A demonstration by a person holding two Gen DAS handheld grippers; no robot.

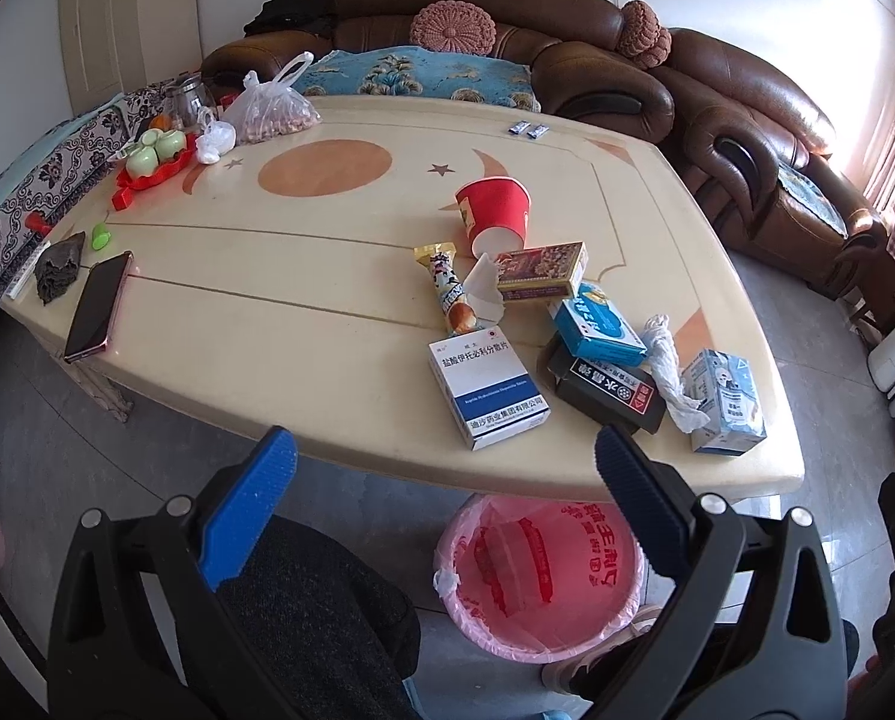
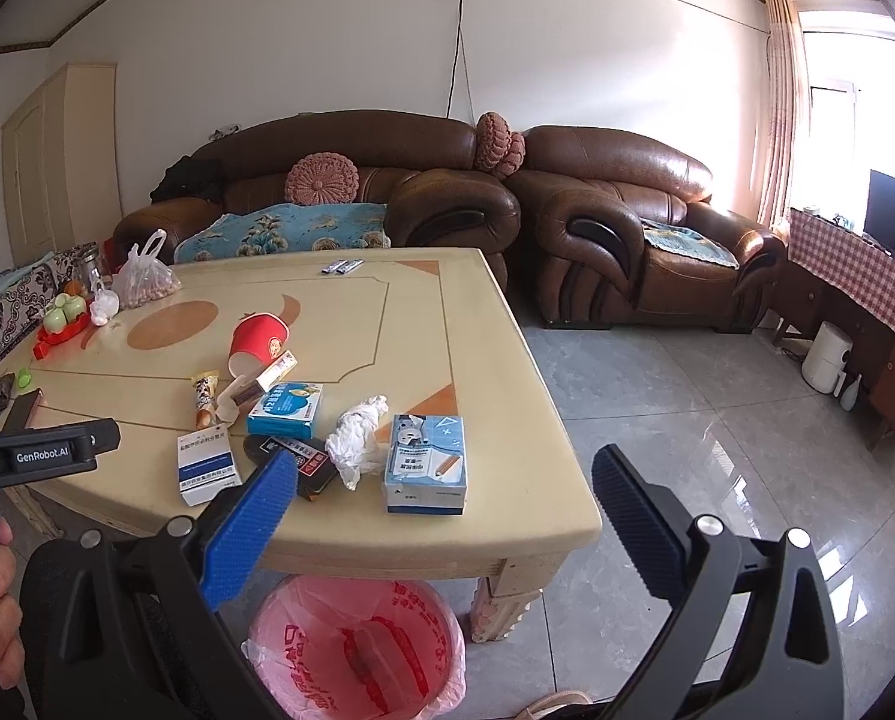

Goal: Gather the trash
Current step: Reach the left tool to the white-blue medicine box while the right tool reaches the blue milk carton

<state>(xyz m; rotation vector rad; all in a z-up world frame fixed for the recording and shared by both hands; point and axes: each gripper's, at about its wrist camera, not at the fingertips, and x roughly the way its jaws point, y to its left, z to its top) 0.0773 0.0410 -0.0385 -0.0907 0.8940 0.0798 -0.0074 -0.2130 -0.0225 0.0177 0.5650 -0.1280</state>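
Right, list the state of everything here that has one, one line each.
left gripper: open, empty
right gripper: open, empty
red paper cup: tipped on its side
bin: lined with a pink bag, something already inside
tissue: crumpled
phone: screen dark
plastic bag: handles up, filled

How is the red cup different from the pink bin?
The red cup lies tipped on its side on the table; the pink bin stands upright on the floor below the table's near edge. The cup is plain paper with no liner, while the bin is lined with a pink printed bag. The cup looks far smaller than the bin. Both are round, open-topped containers in reddish colours.
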